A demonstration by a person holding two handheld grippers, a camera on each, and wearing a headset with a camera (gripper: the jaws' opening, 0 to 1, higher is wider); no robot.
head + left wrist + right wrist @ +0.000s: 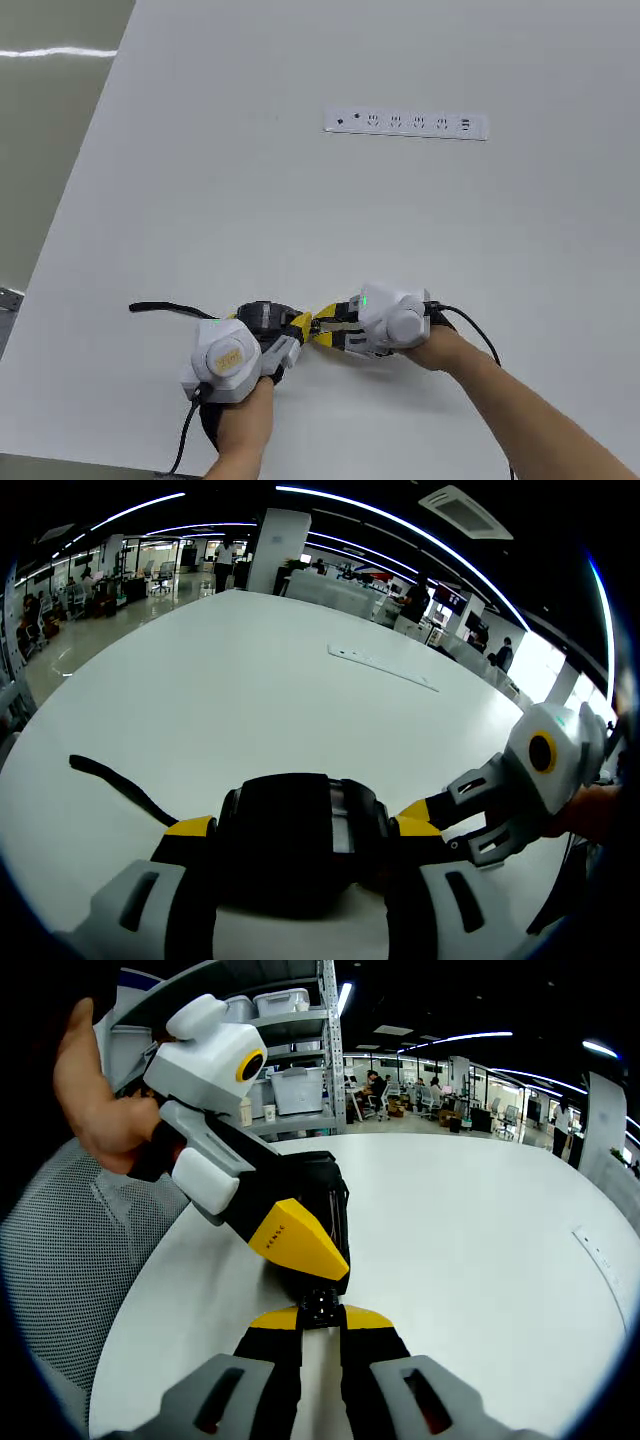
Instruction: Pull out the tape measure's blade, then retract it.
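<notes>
White table (pixel 300 200): matt work surface carrying every item listed below.
Tape measure (pixel 262 315): black case at the near edge of the table, left of centre, sitting between the two grippers.
Left gripper (pixel 305 825): yellow-tipped jaws spread to the width of the case and pressed against both of its flanks, so the case is clamped. The left hand (pixel 245 415) holds the gripper from the near side.
Right gripper (pixel 322 1315): jaws drawn almost together, pinching the end tab (pixel 320 1307). It points left toward the case. The right hand (pixel 440 345) holds it.
End tab: small dark piece on the right side of the case, touching the case.
Strap (pixel 165 308): black, running left from the case and lying flat on the table.
Power strip (pixel 405 123): white and long, on the far side, right of centre, well apart from both grippers.
Storage boxes (pixel 290 1085): pale lidded plastic boxes on metal racking (pixel 328 1070) beyond the table. Contents cannot be told.
</notes>
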